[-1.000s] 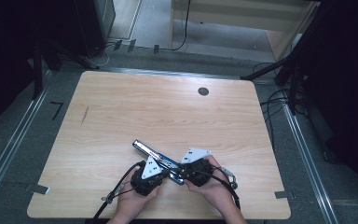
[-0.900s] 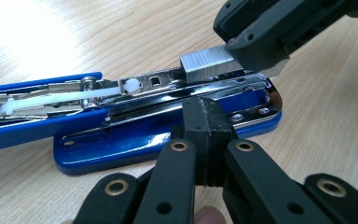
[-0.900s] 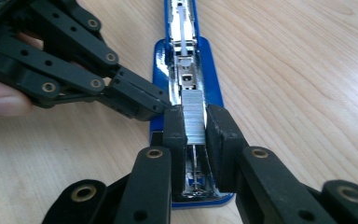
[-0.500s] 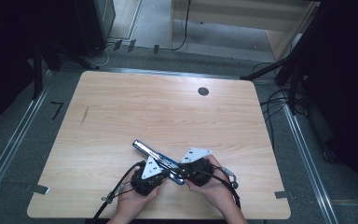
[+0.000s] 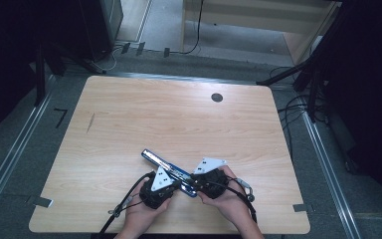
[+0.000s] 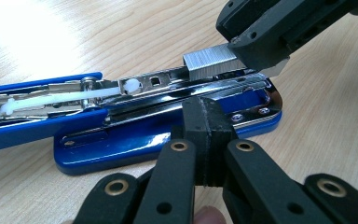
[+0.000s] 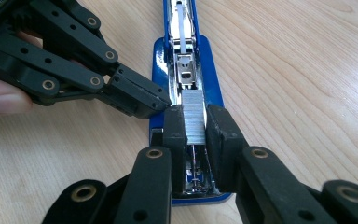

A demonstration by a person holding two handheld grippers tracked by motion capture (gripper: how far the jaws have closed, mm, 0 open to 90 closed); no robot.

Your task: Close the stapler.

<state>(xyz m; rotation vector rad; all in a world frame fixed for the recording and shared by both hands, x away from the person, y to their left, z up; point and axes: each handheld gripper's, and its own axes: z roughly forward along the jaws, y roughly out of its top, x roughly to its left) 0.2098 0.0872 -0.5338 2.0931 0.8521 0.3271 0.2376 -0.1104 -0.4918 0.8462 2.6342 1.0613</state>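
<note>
Both grippers are matt black, the left gripper (image 5: 175,183) and right gripper (image 5: 191,185) each topped by a grey three-cornered plate with dark dots; jaw links carry brass-ringed rivets and plain holes, blocky square pads, black cables trailing behind; bare forearms, no sleeves

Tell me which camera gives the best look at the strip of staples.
The right gripper view: the staple strip sits centred and close, pinched between the right gripper jaws over the open blue stapler. The left gripper view shows it side-on, partly covered. In the high view it is too small to make out.
</note>
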